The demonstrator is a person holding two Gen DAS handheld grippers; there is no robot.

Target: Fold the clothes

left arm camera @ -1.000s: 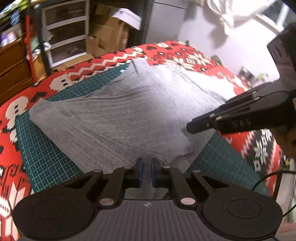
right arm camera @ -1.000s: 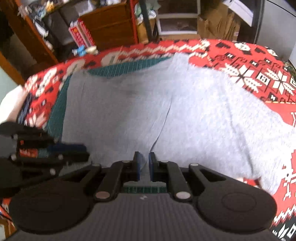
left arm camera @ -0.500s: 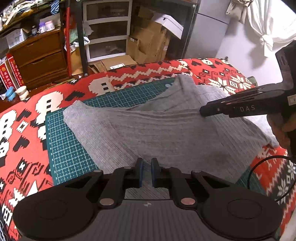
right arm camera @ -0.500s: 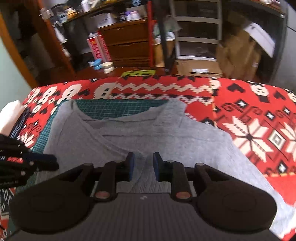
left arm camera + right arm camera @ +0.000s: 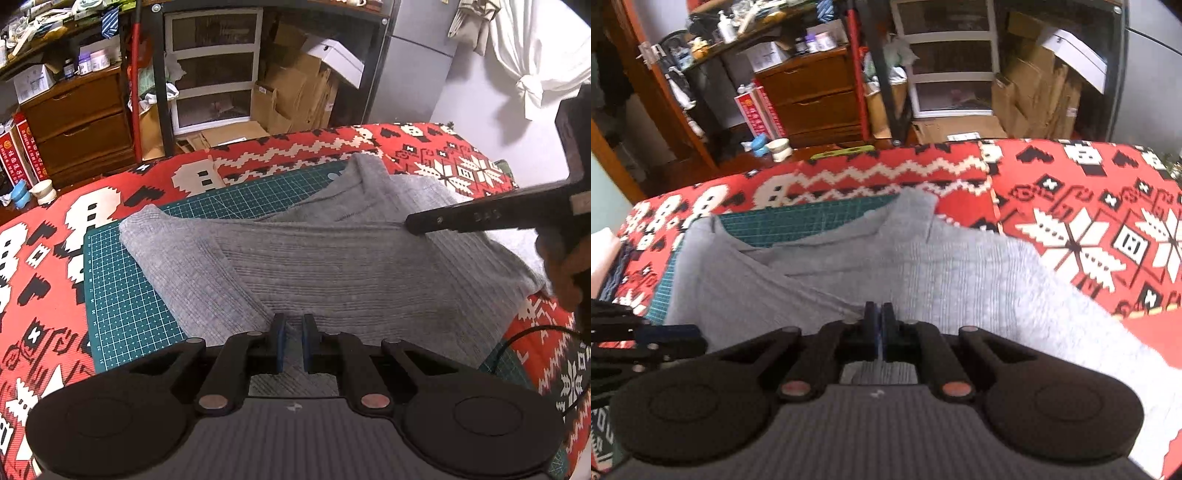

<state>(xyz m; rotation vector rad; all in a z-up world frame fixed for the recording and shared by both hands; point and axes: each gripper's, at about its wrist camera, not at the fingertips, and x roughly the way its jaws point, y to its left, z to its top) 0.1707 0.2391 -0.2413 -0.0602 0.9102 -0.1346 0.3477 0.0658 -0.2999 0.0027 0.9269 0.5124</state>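
Observation:
A grey ribbed sweater (image 5: 332, 266) lies across a green cutting mat (image 5: 122, 295) on the bed, with one layer folded over the body. My left gripper (image 5: 293, 325) is at its near edge, fingers close together with knit fabric pinched between them. In the left wrist view my right gripper (image 5: 410, 225) comes in from the right, held by a hand (image 5: 565, 266), its tip pinching the fold's upper edge. In the right wrist view the right gripper (image 5: 879, 314) is shut on the sweater (image 5: 960, 277), and the left gripper (image 5: 665, 338) sits low at the left.
A red patterned blanket (image 5: 44, 258) covers the bed under the mat. Beyond the far edge stand wooden drawers (image 5: 85, 122), a plastic drawer unit (image 5: 210, 74) and cardboard boxes (image 5: 295, 96). A black cable (image 5: 532, 339) loops at the near right.
The right gripper, open half a second ago, has shut on the sweater. Both grippers have drawn back, and a layer of the flat sweater now lies folded across it.

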